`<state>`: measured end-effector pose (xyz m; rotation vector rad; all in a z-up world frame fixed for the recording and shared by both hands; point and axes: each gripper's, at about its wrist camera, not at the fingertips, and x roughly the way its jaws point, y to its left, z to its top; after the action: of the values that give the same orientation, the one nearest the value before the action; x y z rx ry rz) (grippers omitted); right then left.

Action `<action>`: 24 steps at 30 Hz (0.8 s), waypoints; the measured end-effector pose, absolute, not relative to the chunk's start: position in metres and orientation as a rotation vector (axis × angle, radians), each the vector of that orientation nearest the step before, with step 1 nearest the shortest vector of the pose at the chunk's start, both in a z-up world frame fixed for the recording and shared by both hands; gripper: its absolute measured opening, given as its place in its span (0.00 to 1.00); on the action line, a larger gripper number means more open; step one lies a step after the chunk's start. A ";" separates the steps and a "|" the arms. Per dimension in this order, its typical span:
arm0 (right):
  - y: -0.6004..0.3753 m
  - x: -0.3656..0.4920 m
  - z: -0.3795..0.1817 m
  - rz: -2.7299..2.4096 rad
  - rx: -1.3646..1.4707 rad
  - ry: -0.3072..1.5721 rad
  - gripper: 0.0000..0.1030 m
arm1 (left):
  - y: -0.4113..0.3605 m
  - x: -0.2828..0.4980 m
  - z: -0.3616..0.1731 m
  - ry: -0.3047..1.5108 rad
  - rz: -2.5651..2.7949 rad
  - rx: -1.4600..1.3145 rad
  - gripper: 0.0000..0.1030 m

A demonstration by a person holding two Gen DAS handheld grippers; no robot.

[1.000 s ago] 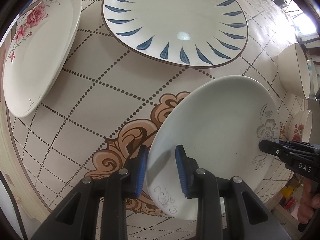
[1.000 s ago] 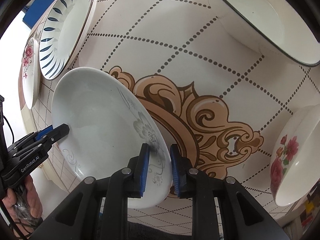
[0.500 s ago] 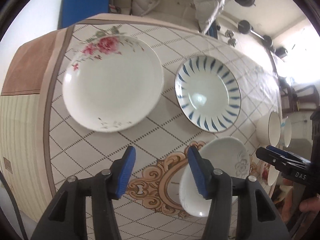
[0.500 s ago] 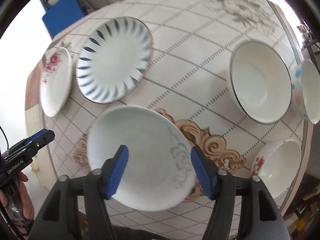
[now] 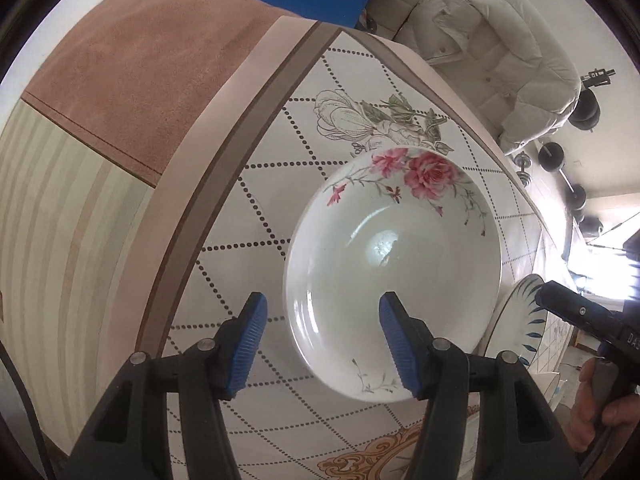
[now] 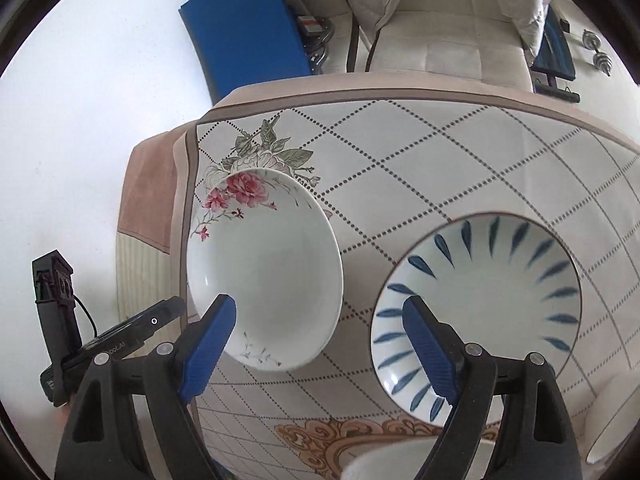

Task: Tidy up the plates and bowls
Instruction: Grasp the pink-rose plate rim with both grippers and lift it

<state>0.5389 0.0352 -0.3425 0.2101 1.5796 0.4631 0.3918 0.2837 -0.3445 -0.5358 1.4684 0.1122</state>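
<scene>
A white plate with pink roses (image 5: 392, 272) lies flat near the left corner of the table. My left gripper (image 5: 324, 320) hovers over its near rim, open, with nothing pressed between its blue pads. In the right wrist view the rose plate (image 6: 264, 272) sits left of a larger plate with blue leaf strokes (image 6: 476, 312). My right gripper (image 6: 320, 332) hangs above the gap between them; its jaws are opening and hold nothing. A blurred white plate rim (image 6: 392, 460) shows below it. Each view also catches the other gripper, the right gripper (image 5: 580, 316) and the left gripper (image 6: 132, 332).
The patterned tablecloth (image 5: 248, 200) ends in a brown border close to the left of the rose plate, where the table drops off. A sofa with a white jacket (image 5: 500, 40) and a blue mat (image 6: 244, 28) stand beyond the far edge. A white bowl (image 6: 612, 420) sits at the right.
Both grippers let go of the grey-flower plate and opened. They rose and swung left across the table, from over that plate to over the rose plate and the blue-leaf plate.
</scene>
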 end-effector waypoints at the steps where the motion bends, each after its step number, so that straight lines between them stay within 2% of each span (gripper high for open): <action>1: 0.044 0.547 -0.351 0.472 0.182 1.598 0.85 | 0.287 0.395 -0.351 1.477 0.113 -0.543 0.53; 5: 0.068 0.567 -0.386 0.504 0.101 1.673 0.85 | 0.293 0.405 -0.371 1.506 0.097 -0.558 0.51; 8: 0.079 0.574 -0.405 0.531 0.098 1.716 0.80 | 0.290 0.409 -0.379 1.523 0.076 -0.545 0.41; 13: 0.089 0.577 -0.424 0.574 0.123 1.770 0.57 | 0.284 0.409 -0.383 1.520 0.052 -0.517 0.28; 15: 0.088 0.576 -0.424 0.573 0.134 1.761 0.56 | 0.284 0.409 -0.383 1.517 0.055 -0.509 0.26; 16: 0.087 0.575 -0.424 0.570 0.141 1.763 0.50 | 0.283 0.409 -0.383 1.515 0.058 -0.507 0.25; 17: 0.085 0.573 -0.423 0.566 0.141 1.763 0.49 | 0.284 0.408 -0.383 1.509 0.061 -0.506 0.24; 20: 0.075 0.571 -0.425 0.514 0.125 1.741 0.30 | 0.286 0.407 -0.384 1.497 0.068 -0.521 0.22; 21: 0.071 0.571 -0.426 0.507 0.135 1.741 0.20 | 0.287 0.406 -0.384 1.494 0.073 -0.525 0.22; 24: 0.065 0.567 -0.427 0.514 0.161 1.739 0.18 | 0.290 0.403 -0.381 1.487 0.086 -0.496 0.22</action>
<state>0.5675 0.0647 -0.4270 0.1610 1.7390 0.5140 0.4025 0.2895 -0.3809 -0.4961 1.4868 0.0861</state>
